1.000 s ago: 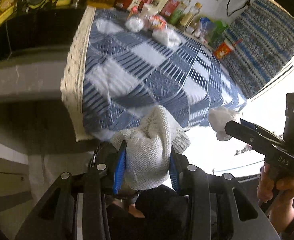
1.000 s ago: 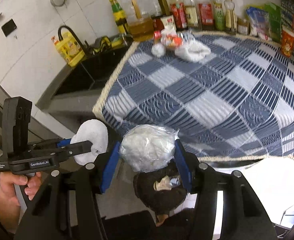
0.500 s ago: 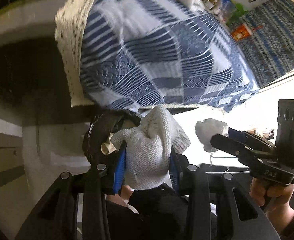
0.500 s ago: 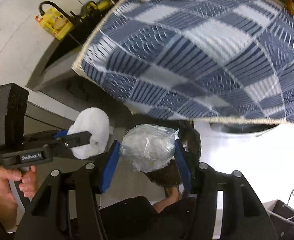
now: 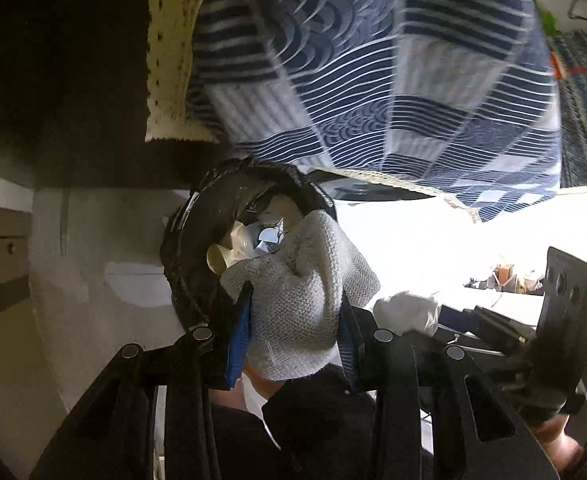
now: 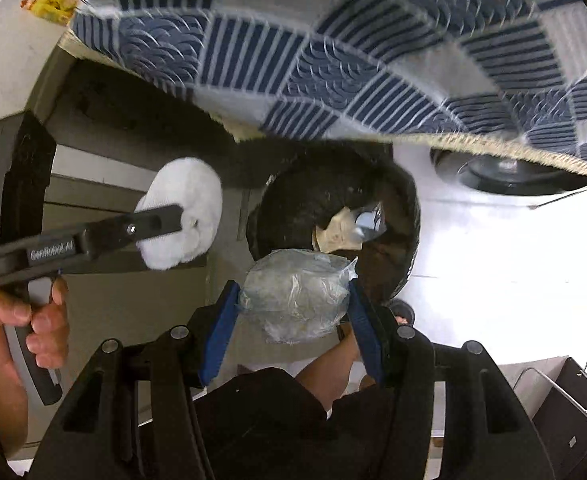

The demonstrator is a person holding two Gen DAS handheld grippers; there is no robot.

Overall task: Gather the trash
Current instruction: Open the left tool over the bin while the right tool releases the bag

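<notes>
Trash rides in both claws, below the near edge of the cloth-covered worktop (image 6: 333, 60) and above the black-lined bin (image 6: 405, 208) on the floor. Our left claw (image 5: 293, 320) is clamped tight on a white knitted wad (image 5: 297, 300), soft and light, gripped across its middle. Our right claw (image 6: 293, 300) stands about half open, pressed on a crumpled clear plastic bag (image 6: 297, 292); we judge it light, slippery and springy, best pinched across its bulk. Paper scraps (image 6: 341, 232) already lie inside the bin.
</notes>
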